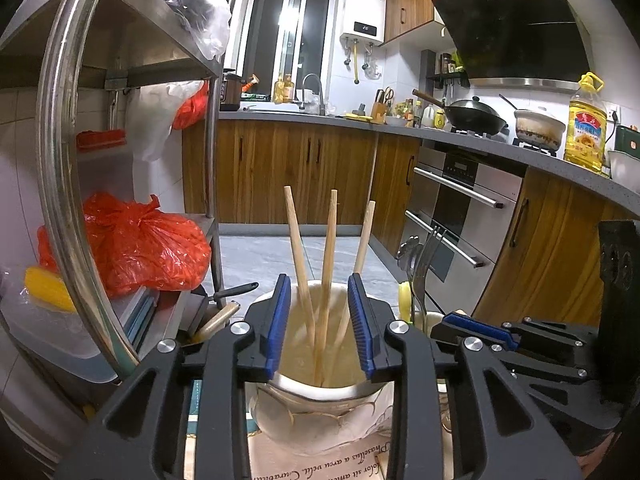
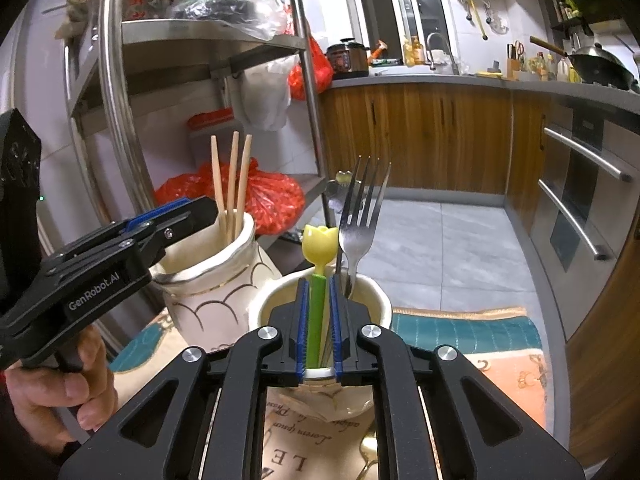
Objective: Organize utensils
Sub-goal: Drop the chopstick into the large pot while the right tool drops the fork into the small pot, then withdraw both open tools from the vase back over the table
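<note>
A tall cream holder [image 1: 320, 420] [image 2: 208, 280] holds three wooden chopsticks [image 1: 326, 264] [image 2: 232, 184]. My left gripper [image 1: 320, 332] [image 2: 176, 212] is open over its rim, its jaws on either side of the chopsticks without touching them. A second cream cup [image 2: 372, 300] to its right holds metal forks [image 2: 360, 224] [image 1: 424, 264] and a utensil with a green handle [image 2: 316, 320] and a yellow tulip top [image 2: 319, 242]. My right gripper [image 2: 318, 328] [image 1: 476, 330] stands narrowly apart around the green handle; whether the pads press it is unclear.
Both holders stand on a patterned cloth [image 2: 500, 344] with printed text. A steel shelf rack [image 1: 60, 152] with red bags [image 1: 140, 244] is close on the left. Wooden cabinets [image 1: 280, 176], an oven [image 1: 460, 216] and a tiled floor [image 2: 440, 248] lie beyond.
</note>
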`<state>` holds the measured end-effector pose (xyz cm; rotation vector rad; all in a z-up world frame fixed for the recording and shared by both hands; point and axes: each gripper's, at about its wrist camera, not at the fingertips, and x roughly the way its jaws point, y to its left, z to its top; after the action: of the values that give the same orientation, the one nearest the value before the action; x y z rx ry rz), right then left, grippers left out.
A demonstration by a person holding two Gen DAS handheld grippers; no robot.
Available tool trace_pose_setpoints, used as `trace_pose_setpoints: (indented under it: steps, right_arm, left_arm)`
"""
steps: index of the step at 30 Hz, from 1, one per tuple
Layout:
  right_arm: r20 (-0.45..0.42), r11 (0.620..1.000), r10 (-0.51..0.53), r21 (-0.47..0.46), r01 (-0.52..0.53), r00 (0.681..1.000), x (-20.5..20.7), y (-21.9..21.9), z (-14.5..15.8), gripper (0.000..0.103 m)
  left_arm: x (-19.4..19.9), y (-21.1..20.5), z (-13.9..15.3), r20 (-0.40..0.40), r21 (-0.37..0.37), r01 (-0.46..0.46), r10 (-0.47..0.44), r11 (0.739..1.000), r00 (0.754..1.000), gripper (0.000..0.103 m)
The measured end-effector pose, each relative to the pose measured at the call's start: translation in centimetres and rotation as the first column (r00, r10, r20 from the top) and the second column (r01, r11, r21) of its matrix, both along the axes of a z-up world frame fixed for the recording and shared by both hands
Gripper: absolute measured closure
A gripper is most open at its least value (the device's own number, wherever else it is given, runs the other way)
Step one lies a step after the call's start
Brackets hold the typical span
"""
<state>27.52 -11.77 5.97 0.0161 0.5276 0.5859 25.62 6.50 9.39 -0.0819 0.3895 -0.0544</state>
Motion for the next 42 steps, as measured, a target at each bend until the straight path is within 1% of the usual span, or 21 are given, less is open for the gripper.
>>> trace_pose_setpoints:
  steps: [1, 3, 4, 5, 6, 11, 20, 24, 31, 35, 38, 41, 42]
  right_arm:
    - [0.002, 1.000, -0.001, 0.000, 0.001, 1.000, 0.0, -0.1, 0.1, 0.092]
    - [0.006, 1.000, -0.002, 0.003, 0.002, 1.000, -0.2, -0.2, 0.3, 0.091]
    - [0.007, 1.000, -0.003, 0.003, 0.003, 1.000, -0.2, -0.2, 0.4, 0.089]
    - [0.012, 1.000, -0.005, 0.003, 0.005, 1.000, -0.4, -0.3, 0.5, 0.085]
    - [0.017, 1.000, -0.006, 0.003, 0.006, 1.000, -0.5, -0.4, 0.7, 0.084]
    - [0.044, 1.000, -0.005, -0.007, 0.005, 0.999, -1.5, -0.9, 1.2, 0.079]
    - [0.051, 1.000, -0.015, -0.019, 0.016, 0.999, -2.7, -2.5, 1.3, 0.072]
    - [0.041, 0.999, -0.027, -0.027, 0.028, 0.999, -3.1, -3.4, 0.8, 0.072]
    - [-0.003, 0.998, -0.031, -0.046, 0.031, 1.000, -3.9, -5.5, -0.4, 0.072]
    - [-0.073, 0.997, -0.023, -0.074, 0.018, 0.997, -4.2, -6.4, -1.8, 0.072]
    - [-0.128, 0.997, -0.006, -0.077, -0.004, 0.992, -4.3, -6.8, -2.9, 0.072]
    - [-0.162, 0.994, 0.004, -0.107, -0.022, 0.987, -4.9, -6.7, -4.0, 0.072]
    - [-0.170, 0.992, 0.009, -0.120, -0.030, 0.985, -5.2, -6.5, -4.2, 0.072]
  left_arm:
    - [0.0, 0.0, 0.0, 0.001, 0.000, 0.000, 0.000, 1.000, 1.000, 0.069]
    - [-0.3, 0.0, 0.2, 0.008, -0.001, 0.000, 0.000, 1.000, 1.000, 0.059]
    - [-0.4, 0.0, 0.3, 0.012, -0.001, 0.000, 0.000, 1.000, 1.000, 0.056]
    - [-0.7, 0.0, 0.5, 0.020, -0.001, -0.002, 0.002, 1.000, 1.000, 0.050]
    - [-1.0, 0.0, 0.7, 0.026, 0.000, -0.002, 0.002, 1.000, 1.000, 0.047]
    - [-2.5, 0.3, 1.2, 0.041, 0.011, -0.008, 0.007, 1.000, 0.999, 0.044]
    - [-4.8, 2.6, 0.9, 0.007, 0.002, -0.019, 0.019, 1.000, 1.000, 0.044]
    - [-5.7, 3.5, 0.6, -0.014, 0.002, -0.018, 0.018, 1.000, 1.000, 0.044]
    - [-7.5, 3.7, -1.2, -0.103, 0.010, 0.041, -0.040, 0.999, 0.994, 0.044]
    - [-8.2, 2.6, -2.8, -0.169, 0.020, 0.103, -0.098, 0.995, 0.981, 0.044]
    - [-8.3, 1.4, -4.4, -0.231, 0.028, 0.152, -0.142, 0.988, 0.963, 0.044]
    - [-8.2, 0.2, -5.6, -0.277, 0.034, 0.190, -0.173, 0.981, 0.945, 0.044]
    - [-8.1, -0.3, -6.1, -0.305, 0.029, 0.211, -0.192, 0.977, 0.933, 0.044]
